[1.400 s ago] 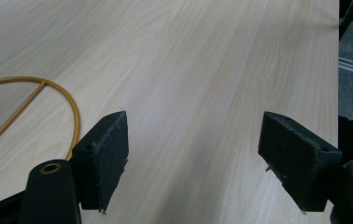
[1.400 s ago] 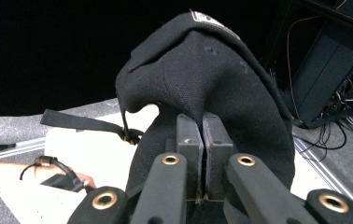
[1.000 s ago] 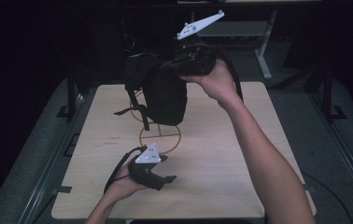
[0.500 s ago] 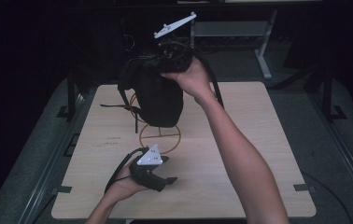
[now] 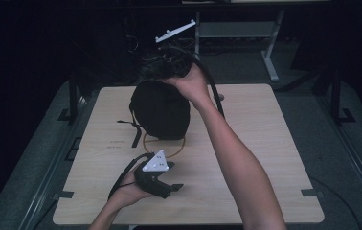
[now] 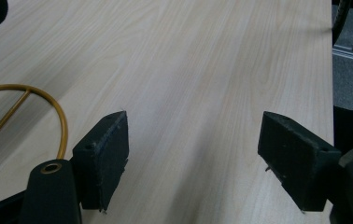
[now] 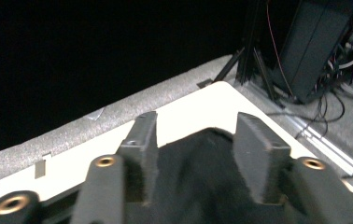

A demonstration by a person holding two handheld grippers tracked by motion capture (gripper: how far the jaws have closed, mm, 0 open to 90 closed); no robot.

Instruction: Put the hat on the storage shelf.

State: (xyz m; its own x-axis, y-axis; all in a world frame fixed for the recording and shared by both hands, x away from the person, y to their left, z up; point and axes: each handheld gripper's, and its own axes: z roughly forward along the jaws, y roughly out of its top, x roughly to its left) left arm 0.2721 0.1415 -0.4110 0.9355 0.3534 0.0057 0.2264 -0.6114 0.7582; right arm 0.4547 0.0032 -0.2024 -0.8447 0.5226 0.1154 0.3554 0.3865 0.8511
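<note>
- One black bag (image 5: 161, 109) stands on the pale wooden bench (image 5: 265, 143), over one gold wire ring (image 5: 164, 143).
- The right gripper (image 7: 195, 135) sits at the bag's top; its two fingers have just been opening and now stand apart, with black fabric between them.
- The left gripper (image 6: 193, 154) rests low near the bench's front edge, its two fingers wide apart over bare wood.
- Two forearms reach in.

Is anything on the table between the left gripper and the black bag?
Nothing solid. The left gripper rests open on bare table; between it and the black bag lies just the flat orange ring.
</note>
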